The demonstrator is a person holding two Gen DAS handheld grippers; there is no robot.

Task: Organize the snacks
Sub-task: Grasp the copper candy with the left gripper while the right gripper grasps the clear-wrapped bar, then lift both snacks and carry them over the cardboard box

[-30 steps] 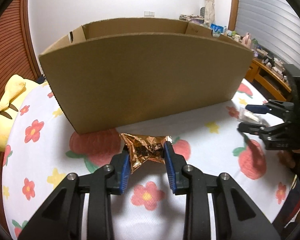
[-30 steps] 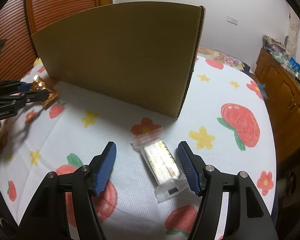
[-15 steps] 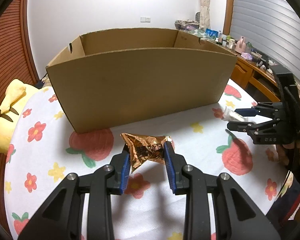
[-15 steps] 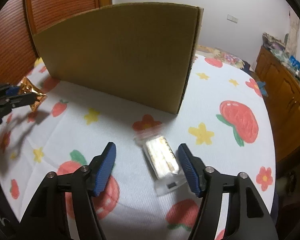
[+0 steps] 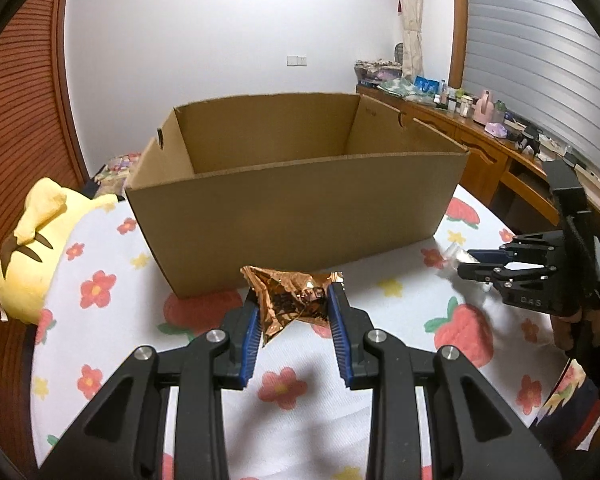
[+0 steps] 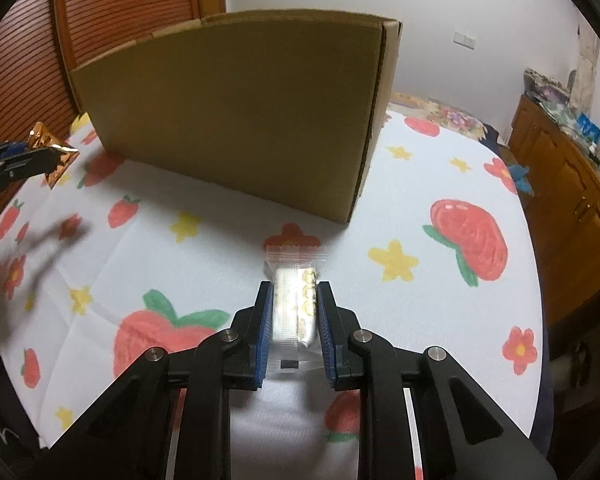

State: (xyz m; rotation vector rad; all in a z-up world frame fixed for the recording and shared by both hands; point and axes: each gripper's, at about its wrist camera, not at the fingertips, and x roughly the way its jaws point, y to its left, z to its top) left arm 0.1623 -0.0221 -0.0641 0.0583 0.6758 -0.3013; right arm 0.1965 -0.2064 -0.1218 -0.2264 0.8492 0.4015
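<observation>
My left gripper [image 5: 294, 300] is shut on a crumpled copper foil snack packet [image 5: 290, 300] and holds it above the table, in front of the open cardboard box [image 5: 300, 224]. The box looks empty inside. My right gripper [image 6: 293, 300] is shut on a clear-wrapped white snack bar [image 6: 294, 300], near the box's corner [image 6: 364, 184]. The right gripper also shows in the left wrist view [image 5: 476, 264], and the left gripper with its packet in the right wrist view [image 6: 40, 156].
A tablecloth with strawberries and flowers [image 6: 464, 236] covers the round table. A yellow plush toy [image 5: 32, 248] lies at the left edge. A wooden cabinet [image 5: 492, 148] with small items stands at the right. A slatted wooden door [image 6: 112, 12] is behind the box.
My right gripper closed on the white snack bar, which lay loose between open fingers before. My left gripper rose with the foil packet, so the box's inside now shows.
</observation>
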